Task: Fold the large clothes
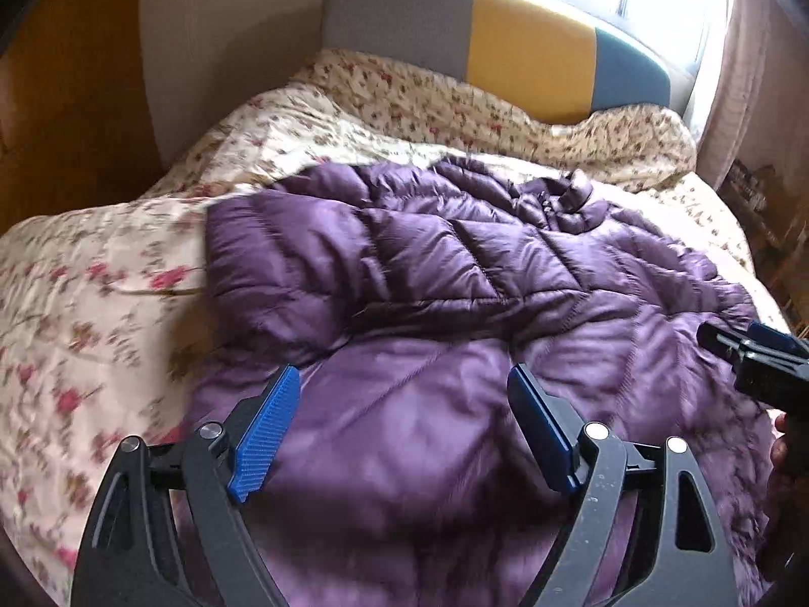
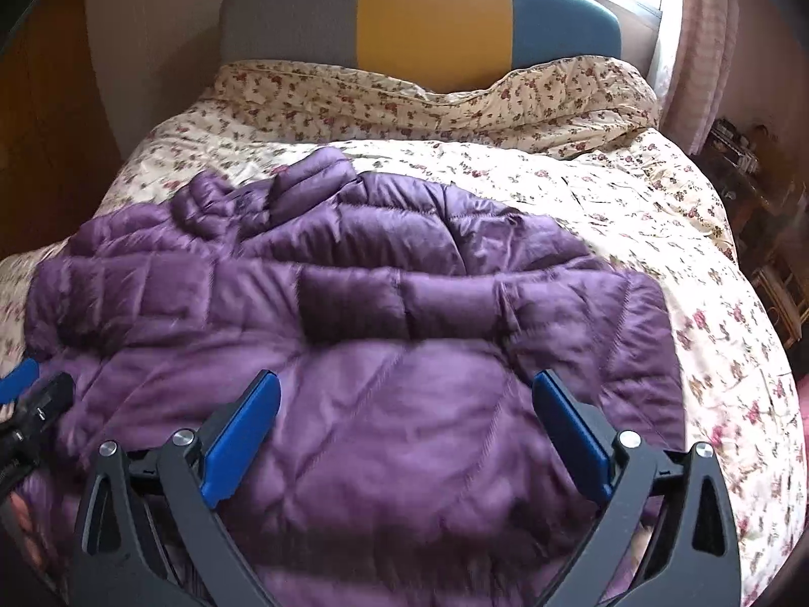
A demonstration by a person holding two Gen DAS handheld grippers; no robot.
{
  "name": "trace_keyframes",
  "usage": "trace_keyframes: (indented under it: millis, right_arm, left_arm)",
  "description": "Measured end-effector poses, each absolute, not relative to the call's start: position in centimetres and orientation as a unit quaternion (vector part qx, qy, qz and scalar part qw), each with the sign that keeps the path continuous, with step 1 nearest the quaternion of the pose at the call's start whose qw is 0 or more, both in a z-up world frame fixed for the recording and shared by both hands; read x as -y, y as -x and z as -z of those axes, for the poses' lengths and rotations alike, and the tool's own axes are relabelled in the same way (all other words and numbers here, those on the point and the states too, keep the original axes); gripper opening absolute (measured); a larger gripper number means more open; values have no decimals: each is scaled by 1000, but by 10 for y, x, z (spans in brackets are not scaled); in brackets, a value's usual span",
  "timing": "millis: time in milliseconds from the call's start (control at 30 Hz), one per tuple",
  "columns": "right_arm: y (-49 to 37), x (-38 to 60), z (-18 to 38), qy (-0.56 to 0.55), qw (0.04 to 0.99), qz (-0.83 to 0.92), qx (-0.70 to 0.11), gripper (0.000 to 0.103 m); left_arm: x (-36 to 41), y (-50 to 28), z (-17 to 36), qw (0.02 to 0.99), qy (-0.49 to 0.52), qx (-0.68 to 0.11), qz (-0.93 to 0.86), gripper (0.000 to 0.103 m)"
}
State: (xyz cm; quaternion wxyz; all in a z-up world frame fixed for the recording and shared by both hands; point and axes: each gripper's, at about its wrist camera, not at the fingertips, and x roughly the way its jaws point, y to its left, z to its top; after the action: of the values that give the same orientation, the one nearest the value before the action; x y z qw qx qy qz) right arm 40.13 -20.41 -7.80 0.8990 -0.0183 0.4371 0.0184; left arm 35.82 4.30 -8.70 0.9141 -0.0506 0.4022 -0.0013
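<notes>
A purple quilted puffer jacket [image 1: 455,273] lies spread on the bed, with a sleeve folded across its body; it also shows in the right wrist view [image 2: 354,313]. My left gripper [image 1: 404,379] is open and empty, just above the jacket's near part. My right gripper [image 2: 404,384] is open and empty above the jacket's near part too. The right gripper's tip [image 1: 758,359] shows at the right edge of the left wrist view. The left gripper's tip [image 2: 35,394] shows at the left edge of the right wrist view.
The bed has a floral duvet [image 2: 632,212] and a grey, yellow and teal headboard [image 2: 430,20]. A bright window with pink curtains [image 2: 703,25] is at the back right. A wooden wardrobe [image 1: 65,101] stands at the left. Cluttered shelves [image 2: 743,162] stand at the right.
</notes>
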Motion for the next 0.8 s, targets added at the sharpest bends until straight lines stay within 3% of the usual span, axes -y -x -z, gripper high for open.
trace_keyframes:
  millis: [500, 567, 800]
  right_arm:
    - [-242, 283, 97, 27, 850, -47, -524, 98]
    - [-220, 298, 100, 19, 844, -46, -533, 98]
    - [-162, 319, 106, -17, 828, -72, -555, 81]
  left_arm:
    - [-92, -182, 81, 898, 87, -429, 45, 83]
    - [-95, -165, 84, 895, 96, -434, 47, 78]
    - [-105, -101, 99, 880, 125, -456, 42, 72]
